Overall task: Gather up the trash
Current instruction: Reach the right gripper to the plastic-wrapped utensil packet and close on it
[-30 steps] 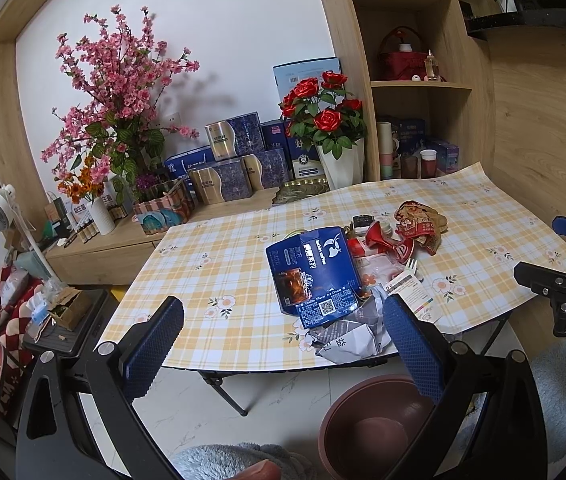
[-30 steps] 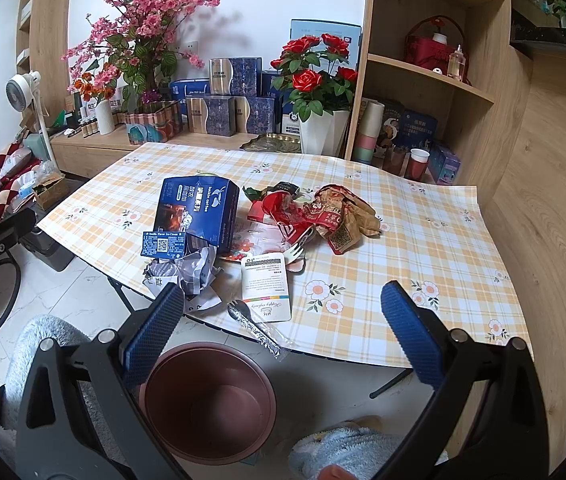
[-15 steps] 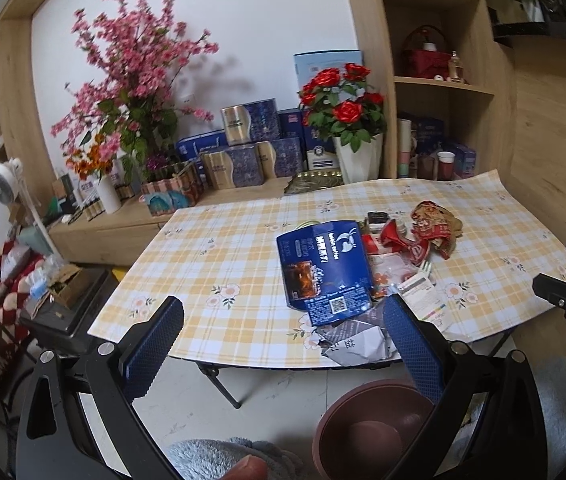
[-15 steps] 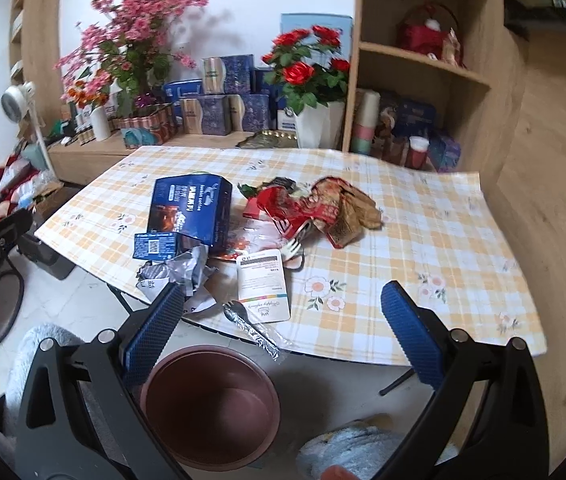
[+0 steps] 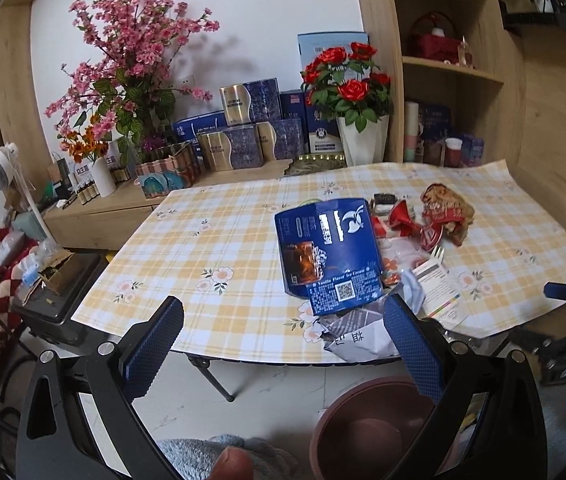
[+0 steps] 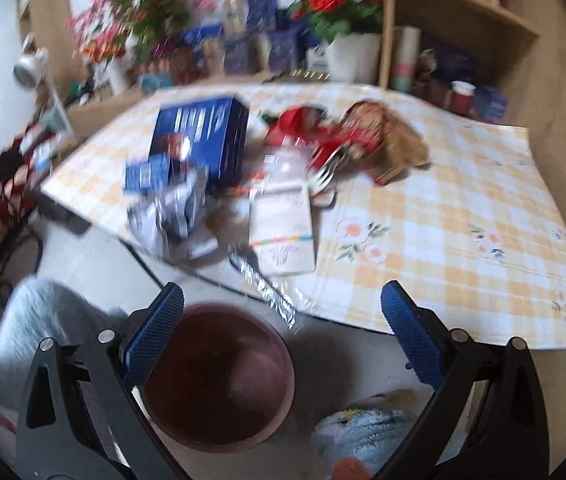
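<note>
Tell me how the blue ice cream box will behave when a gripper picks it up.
The blue ice cream box looks like thin cardboard with one end flap open, so it is probably empty and light. It may crush under narrow jaws. Crumpled paper lies against its near end and could shift as it lifts.

Left tool [image 5: 283, 340] fingers spread wide, empty, right tool [image 6: 282, 326] likewise spread, empty

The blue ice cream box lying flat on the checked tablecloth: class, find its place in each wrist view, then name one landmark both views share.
Left wrist view: the blue ice cream box lies right of centre, above the right finger.
Right wrist view: it sits upper left of centre, blurred.
Shared landmark: the round maroon plastic bin on the floor below the table edge.
</note>
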Demonstrator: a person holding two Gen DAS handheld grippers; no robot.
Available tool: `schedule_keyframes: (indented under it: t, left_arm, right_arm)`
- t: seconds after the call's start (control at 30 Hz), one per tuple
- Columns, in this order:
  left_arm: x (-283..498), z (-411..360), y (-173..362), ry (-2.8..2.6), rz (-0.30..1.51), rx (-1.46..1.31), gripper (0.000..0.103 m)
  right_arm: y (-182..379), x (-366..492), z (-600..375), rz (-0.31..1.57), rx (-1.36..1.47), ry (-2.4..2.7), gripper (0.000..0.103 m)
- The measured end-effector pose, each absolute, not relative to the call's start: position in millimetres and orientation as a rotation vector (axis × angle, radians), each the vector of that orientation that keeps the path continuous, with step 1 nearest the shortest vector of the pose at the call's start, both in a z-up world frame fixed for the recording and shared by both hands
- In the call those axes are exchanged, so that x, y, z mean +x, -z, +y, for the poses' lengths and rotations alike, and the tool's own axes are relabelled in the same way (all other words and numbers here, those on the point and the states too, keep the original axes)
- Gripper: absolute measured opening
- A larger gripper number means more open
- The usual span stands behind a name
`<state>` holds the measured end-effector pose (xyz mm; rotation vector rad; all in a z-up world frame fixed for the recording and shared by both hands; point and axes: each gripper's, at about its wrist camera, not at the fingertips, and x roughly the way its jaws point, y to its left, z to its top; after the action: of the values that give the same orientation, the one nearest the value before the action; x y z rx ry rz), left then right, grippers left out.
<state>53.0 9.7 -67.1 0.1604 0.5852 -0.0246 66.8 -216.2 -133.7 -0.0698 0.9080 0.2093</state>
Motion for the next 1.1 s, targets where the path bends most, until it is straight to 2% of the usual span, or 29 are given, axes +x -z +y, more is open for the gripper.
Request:
schedule_keyframes:
  t: [0.4,0.57,0.7,0.87,0.93,1.07,1.1]
  left_arm:
    - [88.2,21.1,106.7,0.09,0.741,0.076,0.098]
    - [93.1,16.0,117.4,0.103,0.755,0.091,0.098]
    - [92.8,2.6,127.3,0.132,0.755,0.152,0.098]
    - [96.6,-6.3,137.8,0.179,0.776,0.16,0.096]
    - [99.4,-6.3,144.0,0.202,0.802,0.132,0.09]
    - [104.4,-2.2,154.9,0.229,0.861,0.061,0.086]
    - [106.0,-0.7,157.0,0.234,0.871,0.043,0.085]
  right_arm:
    - [162.3,90.0,-234.6,0.931,0.013,-0.183,0.097]
    - [172.1,98.3,-223.1,0.93,-0.078,-0.216,0.096]
    - [184.1,110.4,-211.5,0.964,-0.087,-0.281,0.078]
    - [200.7,122.2,-193.5,0.971,-0.196,-0.283,0.066]
    - [208.2,126.5,-188.2,0.983,-0.207,-0.293,0.062]
    - [214.1,131.4,-186.6,0.976,-0.185,-0.301,0.058]
    - [214.4,131.9,-187.6,0.979,-0.173,-0.305,0.054]
